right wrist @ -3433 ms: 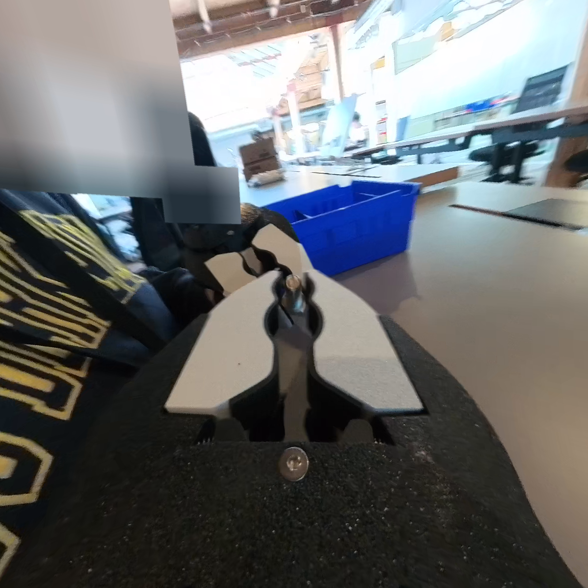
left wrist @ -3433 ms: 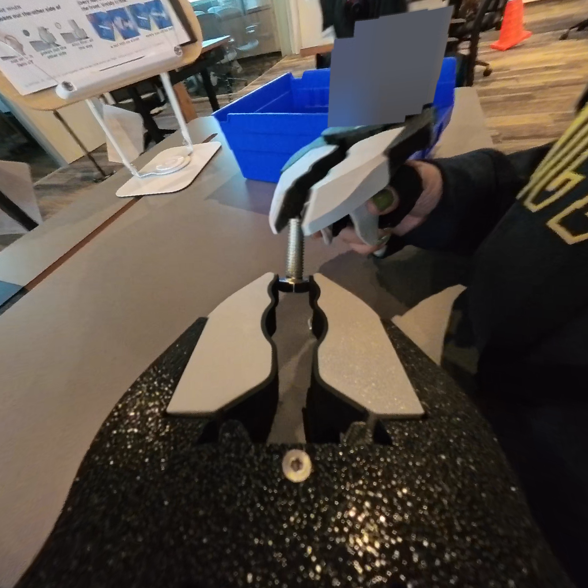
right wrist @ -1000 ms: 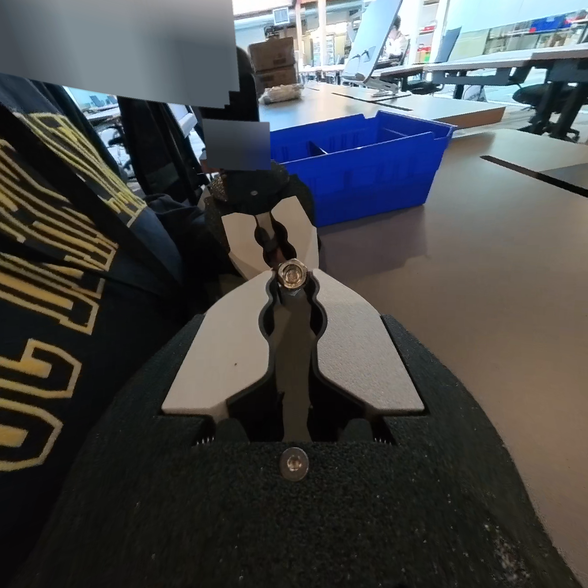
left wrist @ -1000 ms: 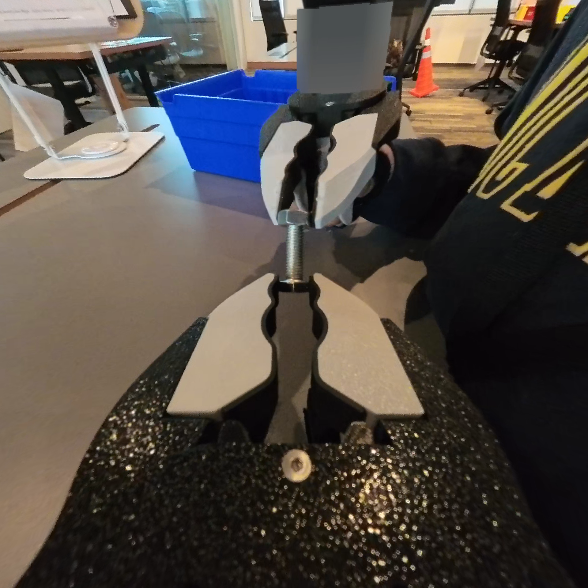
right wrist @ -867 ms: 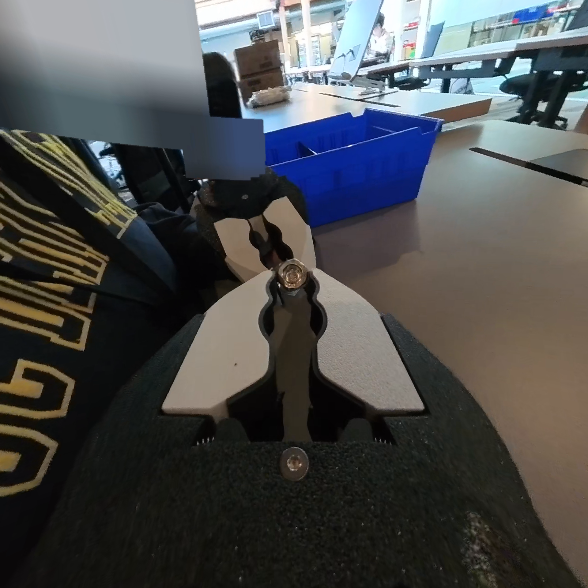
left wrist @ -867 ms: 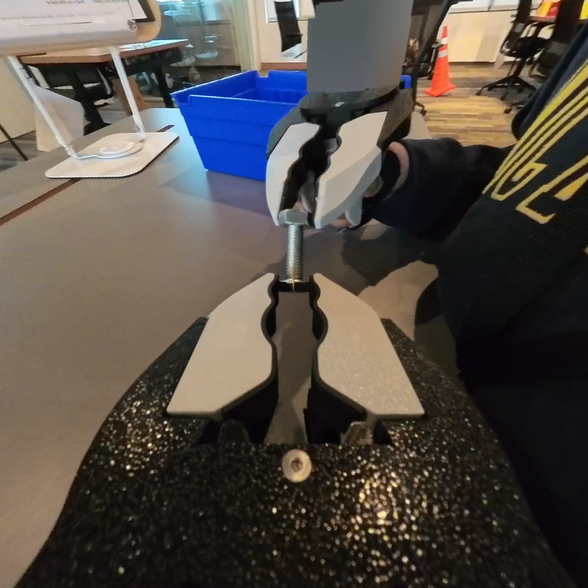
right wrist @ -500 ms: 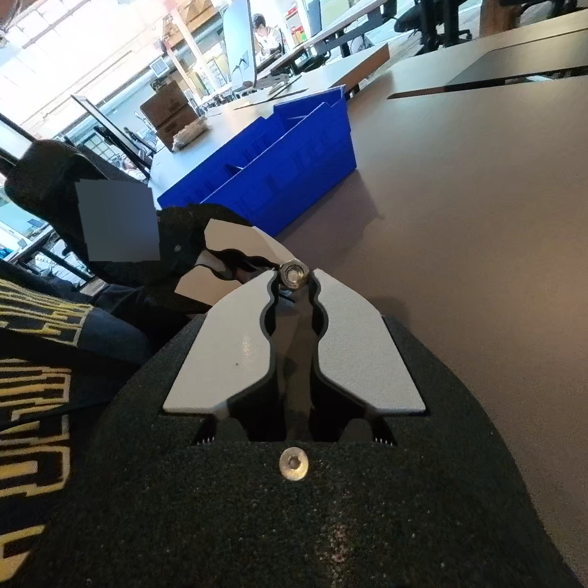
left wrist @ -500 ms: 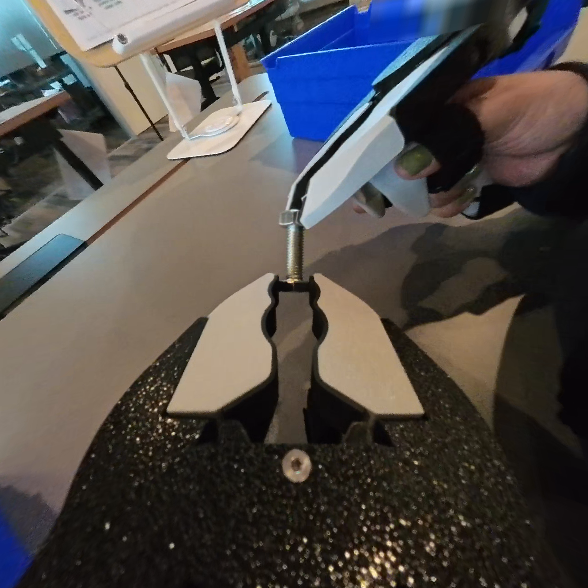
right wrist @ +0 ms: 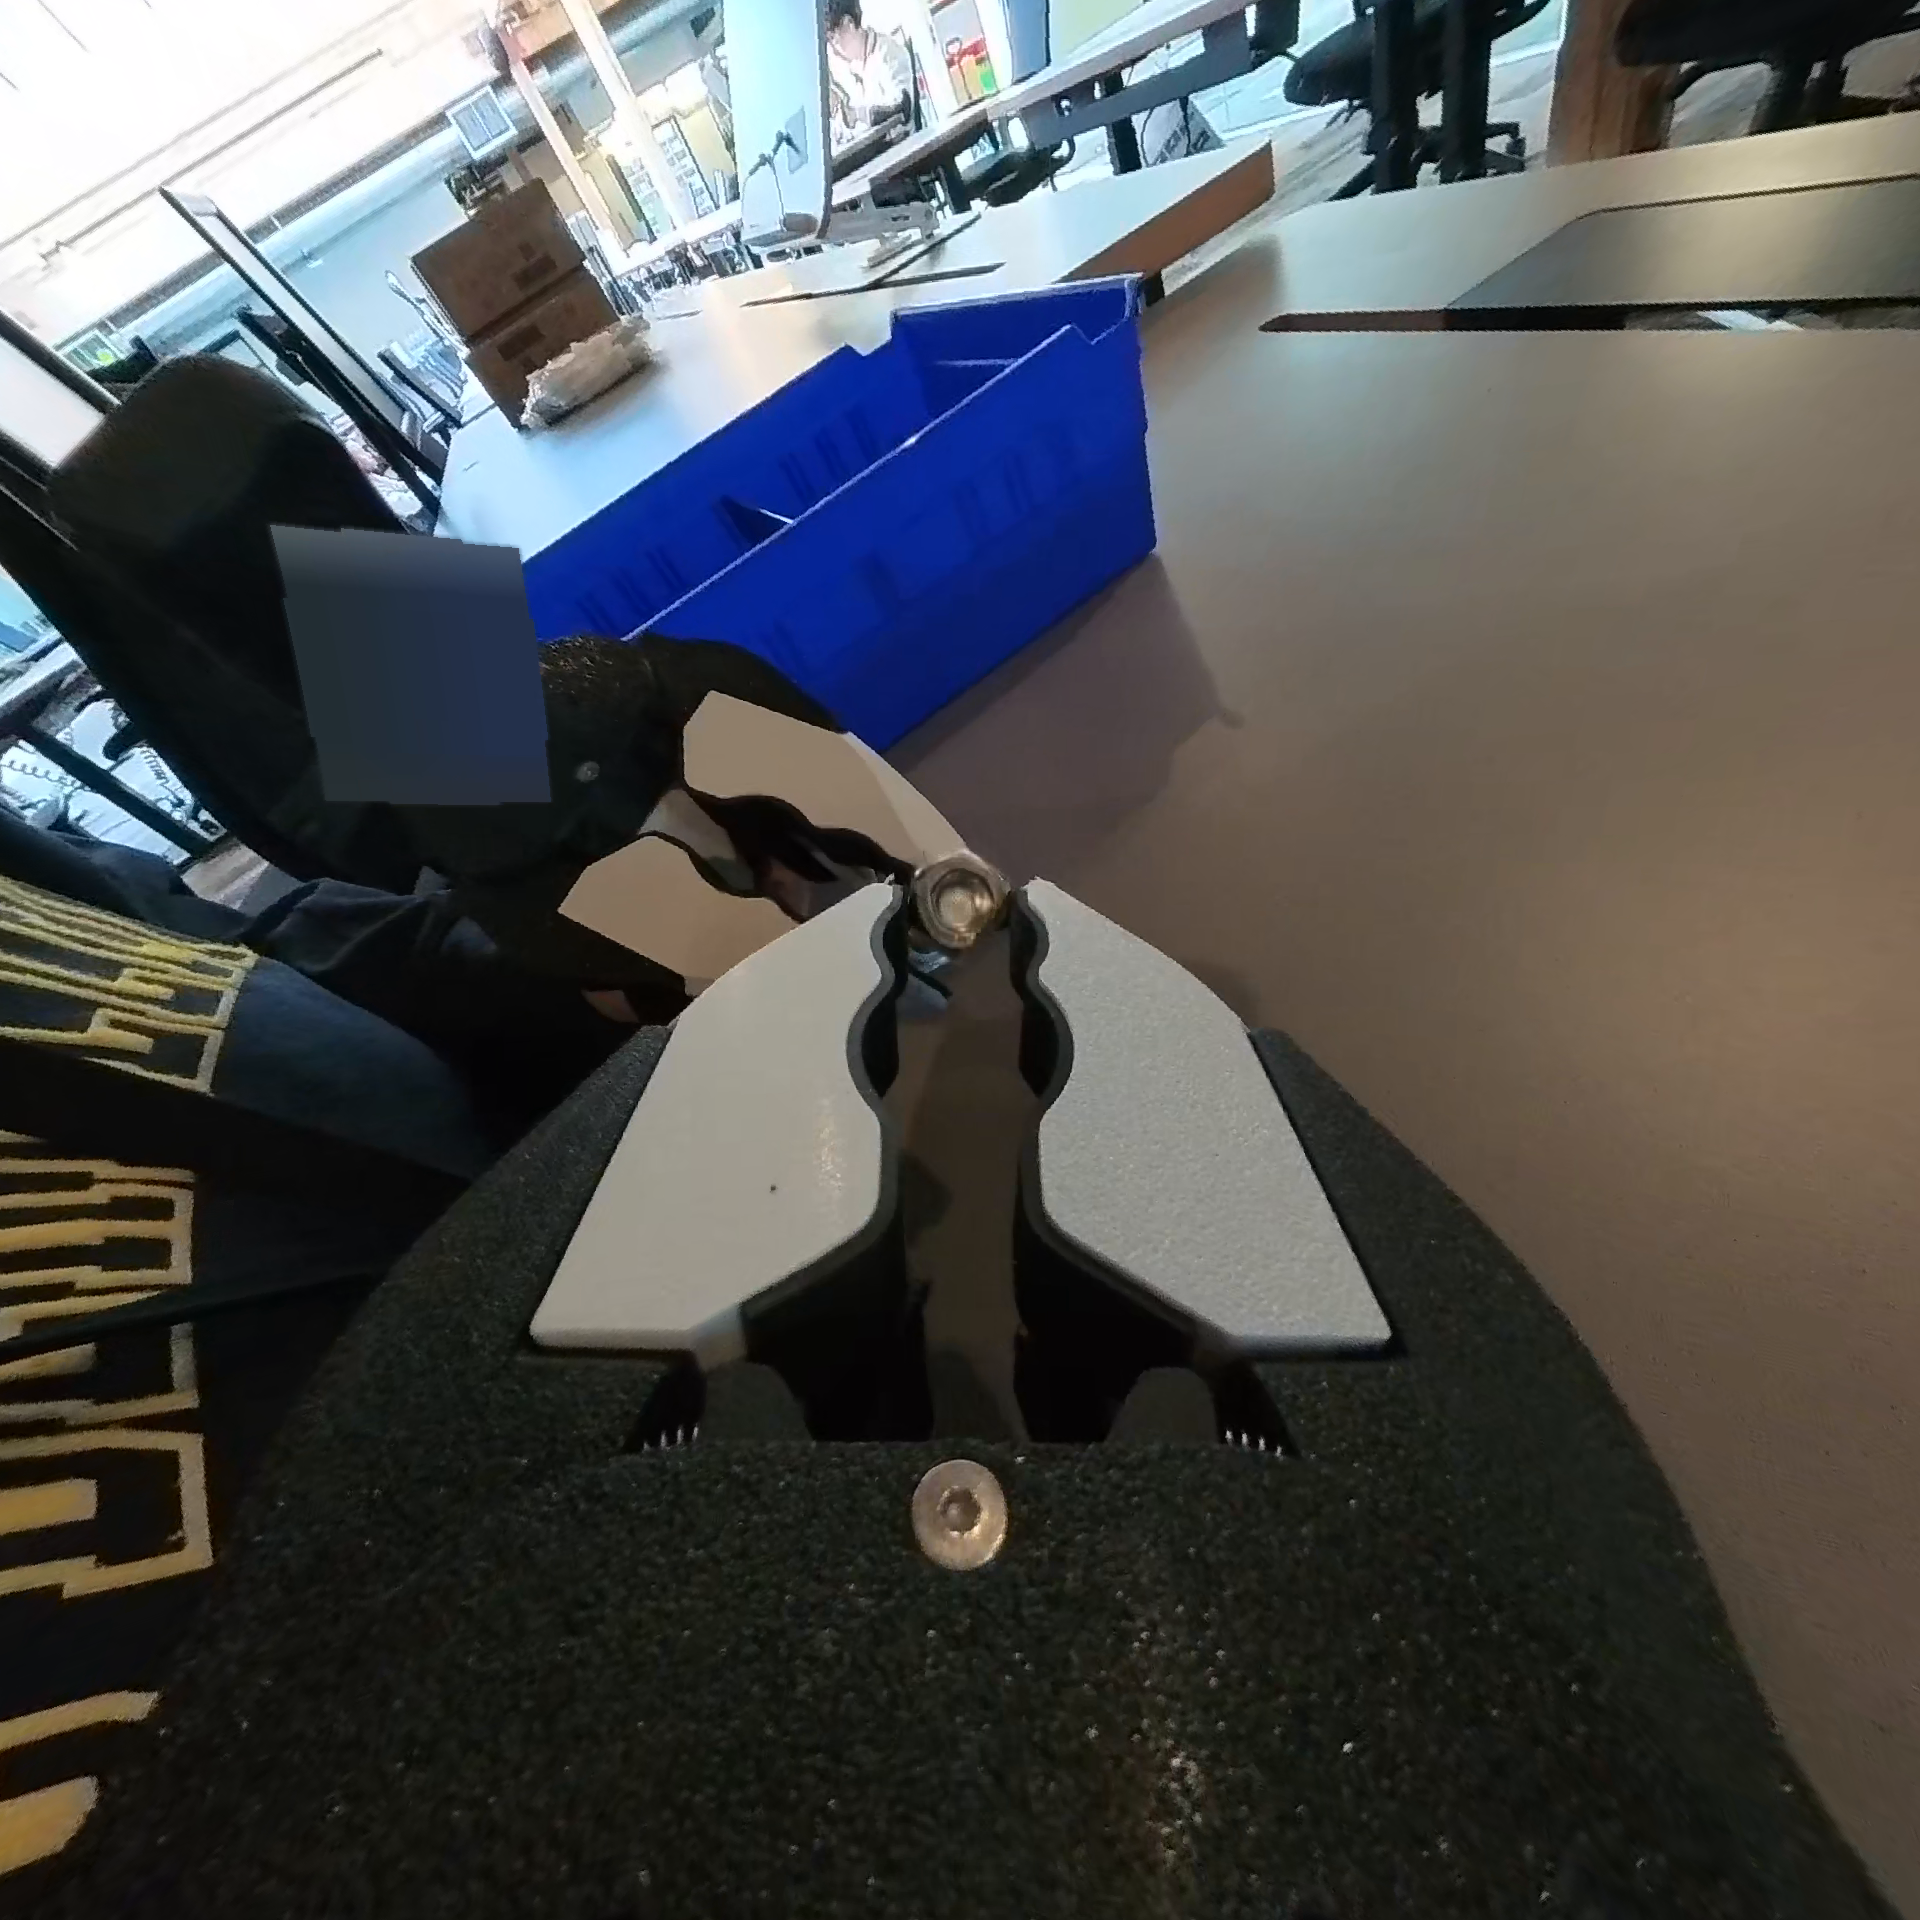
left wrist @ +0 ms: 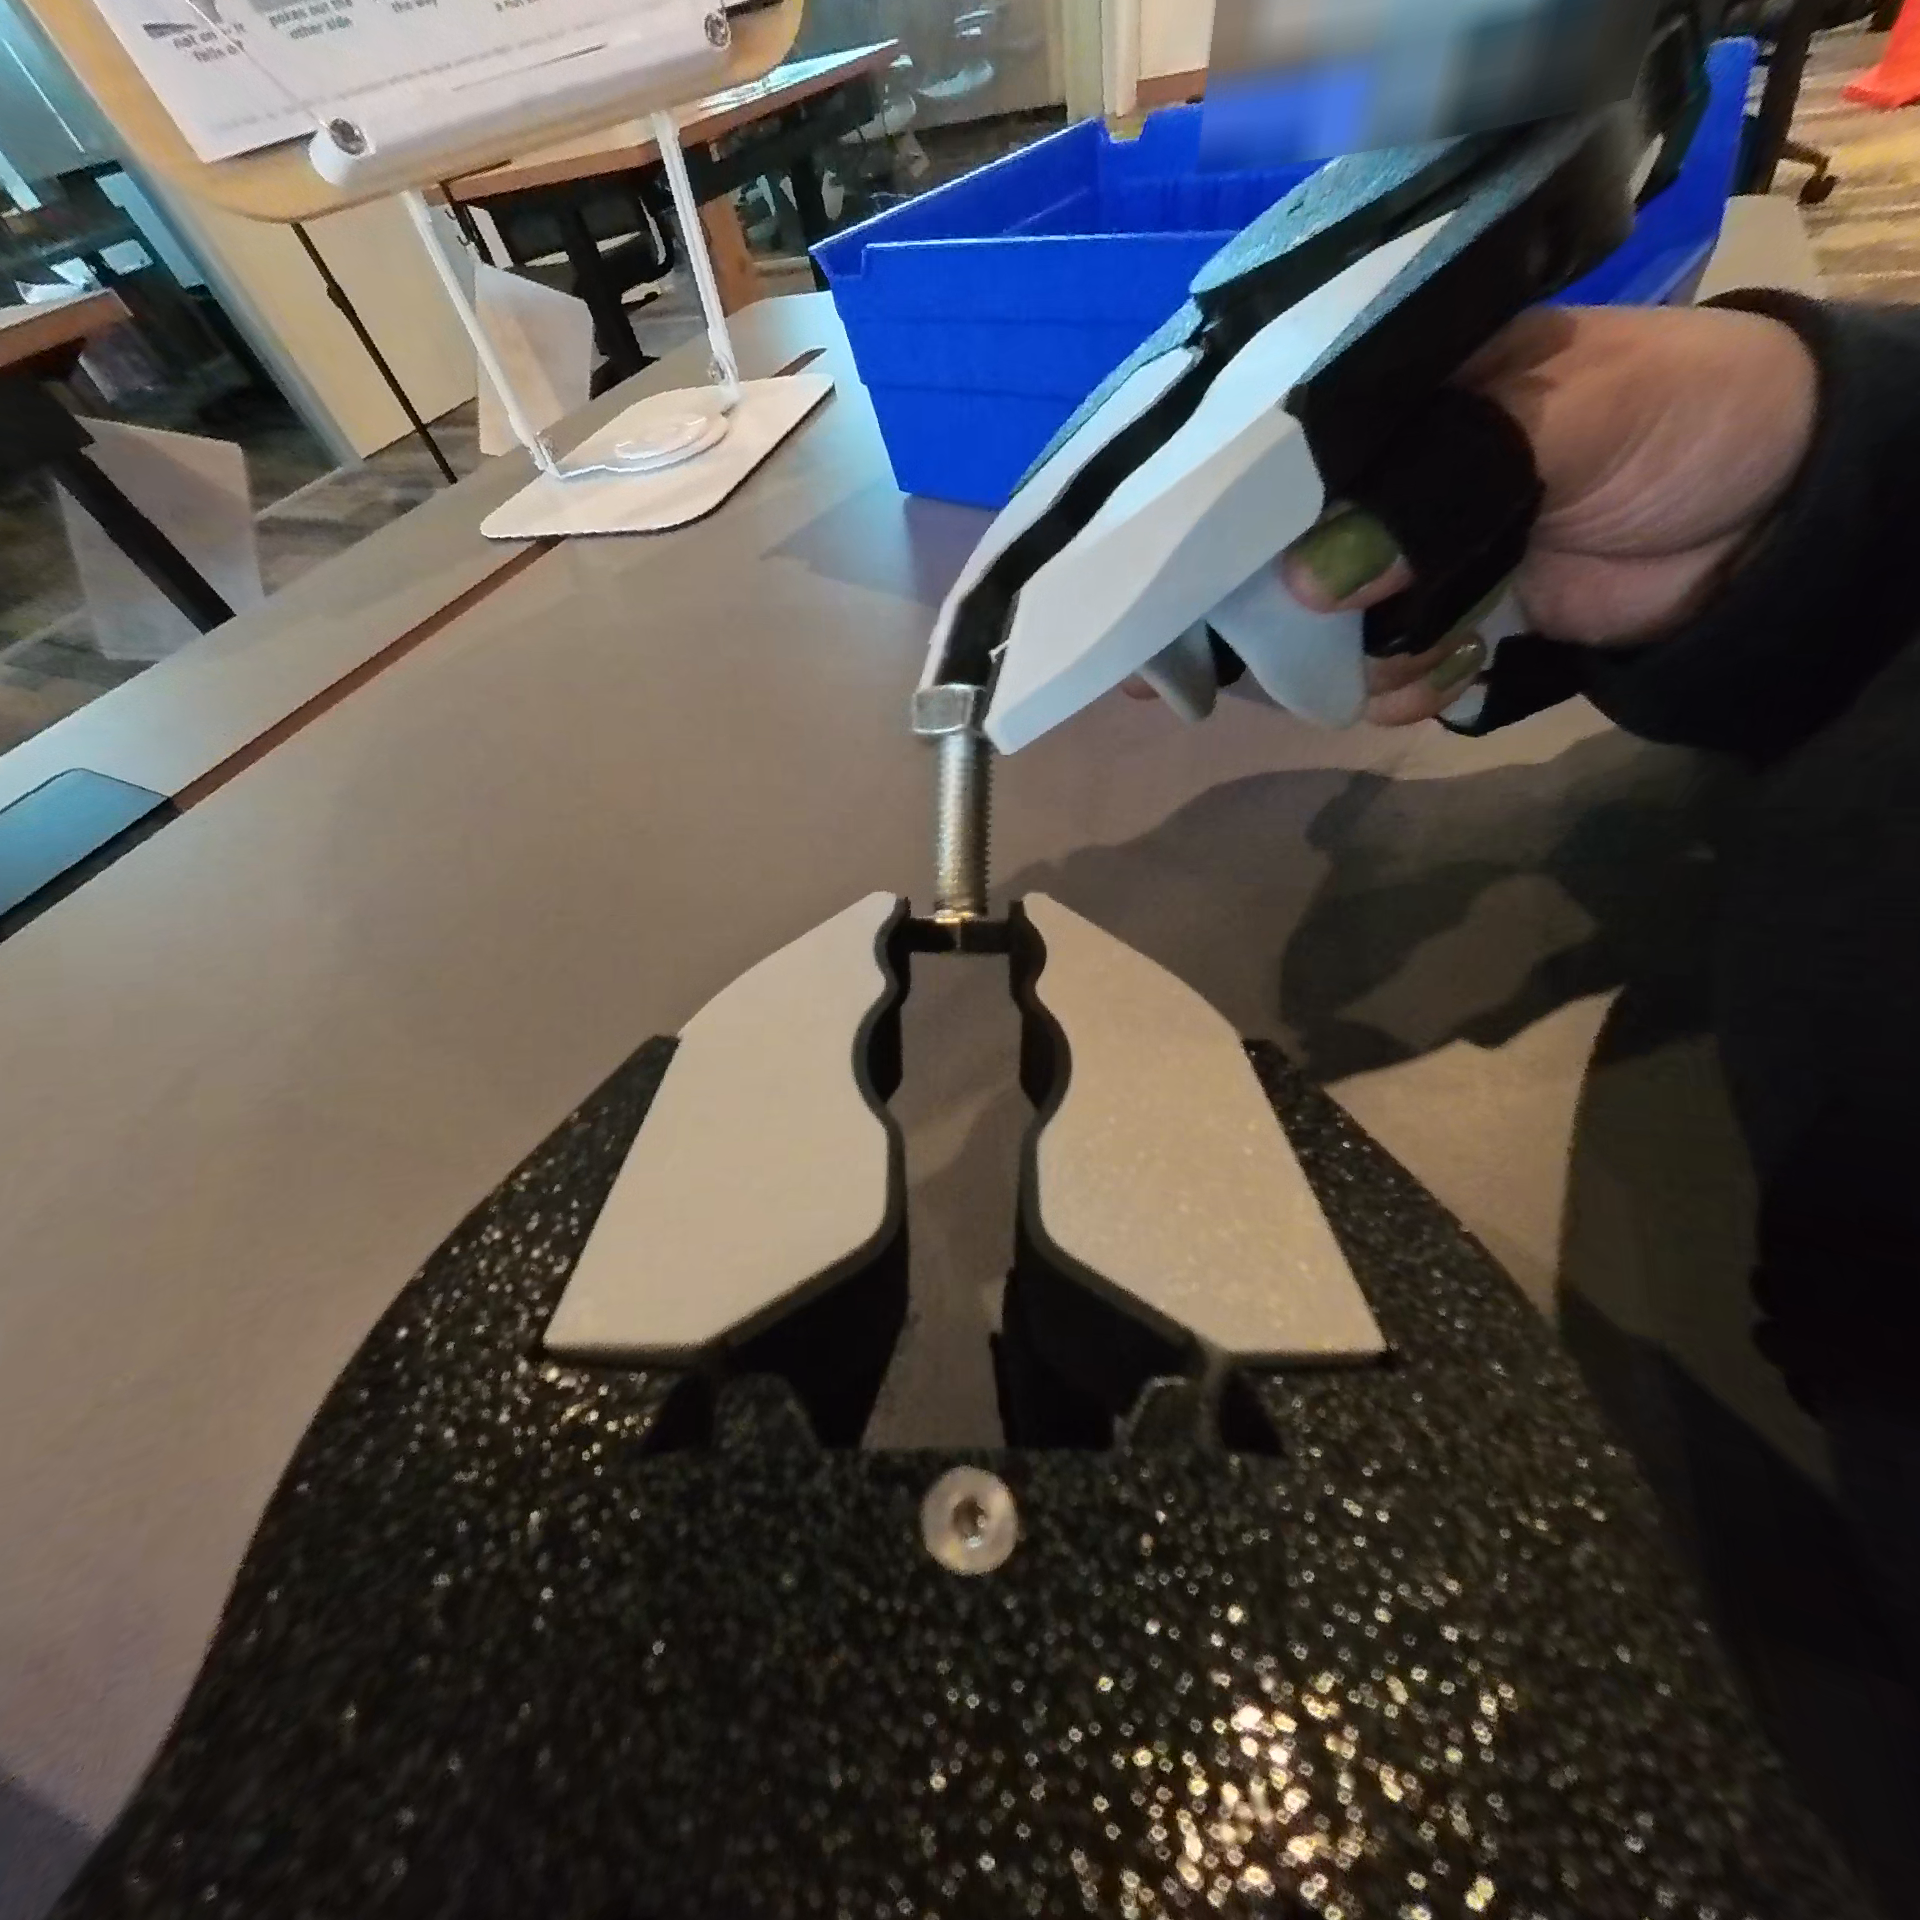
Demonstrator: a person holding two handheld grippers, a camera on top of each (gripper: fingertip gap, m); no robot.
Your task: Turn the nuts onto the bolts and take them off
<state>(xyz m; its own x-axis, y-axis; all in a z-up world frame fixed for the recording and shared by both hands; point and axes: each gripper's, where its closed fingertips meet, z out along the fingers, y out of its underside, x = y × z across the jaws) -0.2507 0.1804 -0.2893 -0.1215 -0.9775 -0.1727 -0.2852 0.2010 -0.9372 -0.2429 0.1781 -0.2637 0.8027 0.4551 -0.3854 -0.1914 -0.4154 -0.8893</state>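
Observation:
A silver threaded bolt is held in the air above the grey table, between my two grippers. My left gripper is shut on the bolt's near end, with the shaft pointing away from it. My right gripper comes in from the upper right, held by a hand, and is shut on the hex nut at the shaft's far end. In the right wrist view, the right gripper clamps the nut end-on. The left gripper's white fingers lie just behind it.
A blue plastic bin stands on the table behind the grippers and also shows in the right wrist view. A clear sign stand on a white base is at the far left. The person's dark sleeve and body fill the right side. Less than 4 cm separates the two grippers' tips.
The right gripper has rolled around the bolt's axis with the nut, from facing the left gripper straight on to lying over on its side. The left gripper keeps its hold on the bolt.

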